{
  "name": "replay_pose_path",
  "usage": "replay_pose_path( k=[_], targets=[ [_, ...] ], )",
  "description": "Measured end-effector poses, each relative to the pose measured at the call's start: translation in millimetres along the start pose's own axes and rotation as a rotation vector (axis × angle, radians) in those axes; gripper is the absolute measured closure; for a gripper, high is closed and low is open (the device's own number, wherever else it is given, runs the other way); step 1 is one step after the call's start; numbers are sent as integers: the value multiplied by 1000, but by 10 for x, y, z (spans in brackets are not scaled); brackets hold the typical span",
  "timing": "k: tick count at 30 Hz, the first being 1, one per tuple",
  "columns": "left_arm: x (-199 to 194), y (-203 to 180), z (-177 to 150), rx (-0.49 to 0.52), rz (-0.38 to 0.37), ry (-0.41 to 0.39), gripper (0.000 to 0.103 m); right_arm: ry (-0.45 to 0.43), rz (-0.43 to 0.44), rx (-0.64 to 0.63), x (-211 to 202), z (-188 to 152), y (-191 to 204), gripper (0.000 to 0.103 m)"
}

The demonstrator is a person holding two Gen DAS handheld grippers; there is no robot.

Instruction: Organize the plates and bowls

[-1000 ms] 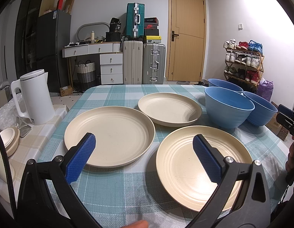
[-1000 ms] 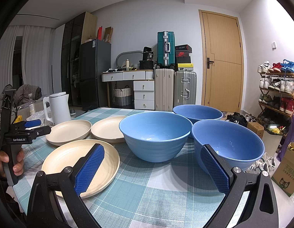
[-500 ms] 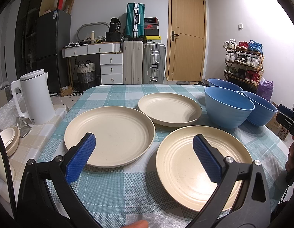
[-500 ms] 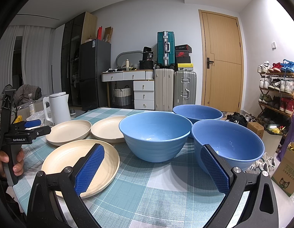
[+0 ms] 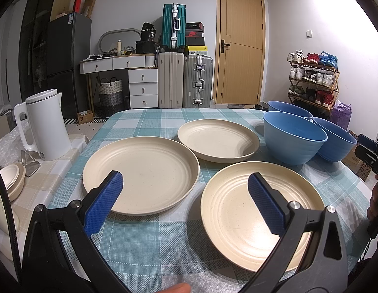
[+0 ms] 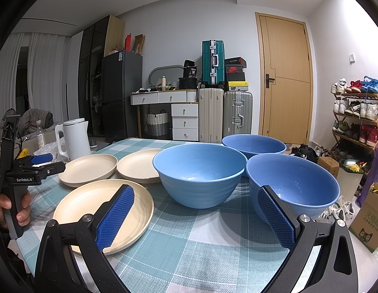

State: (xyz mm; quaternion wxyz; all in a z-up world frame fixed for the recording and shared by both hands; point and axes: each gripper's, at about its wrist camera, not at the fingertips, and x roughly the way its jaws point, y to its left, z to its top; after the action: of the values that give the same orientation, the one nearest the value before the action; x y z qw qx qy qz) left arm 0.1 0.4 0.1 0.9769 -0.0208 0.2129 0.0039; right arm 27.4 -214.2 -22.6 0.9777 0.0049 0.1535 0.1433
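Both the left gripper [image 5: 184, 195] and right gripper [image 6: 195, 210] hover with jaws apart, empty. Nearest, three cream plates [image 5: 259, 210] lie flat on the surface; beyond, three blue bowls [image 6: 199, 171] cluster. They look light, stiff, slick; pinch at rims.

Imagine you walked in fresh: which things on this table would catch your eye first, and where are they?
Three blue bowls cluster on the right of the checked tablecloth, vivid against it. Left of them, three cream plates lie separately, none stacked. In the foreground, the open left gripper and the open right gripper show bright blue pads and hold nothing.
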Motion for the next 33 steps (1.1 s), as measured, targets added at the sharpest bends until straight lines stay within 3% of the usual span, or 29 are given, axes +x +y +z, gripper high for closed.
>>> replay_pose_path(
  k=[33],
  targets=[
    [-42, 33, -23, -1, 5, -6, 1, 12, 3, 27, 66, -9, -43, 0]
  ],
)
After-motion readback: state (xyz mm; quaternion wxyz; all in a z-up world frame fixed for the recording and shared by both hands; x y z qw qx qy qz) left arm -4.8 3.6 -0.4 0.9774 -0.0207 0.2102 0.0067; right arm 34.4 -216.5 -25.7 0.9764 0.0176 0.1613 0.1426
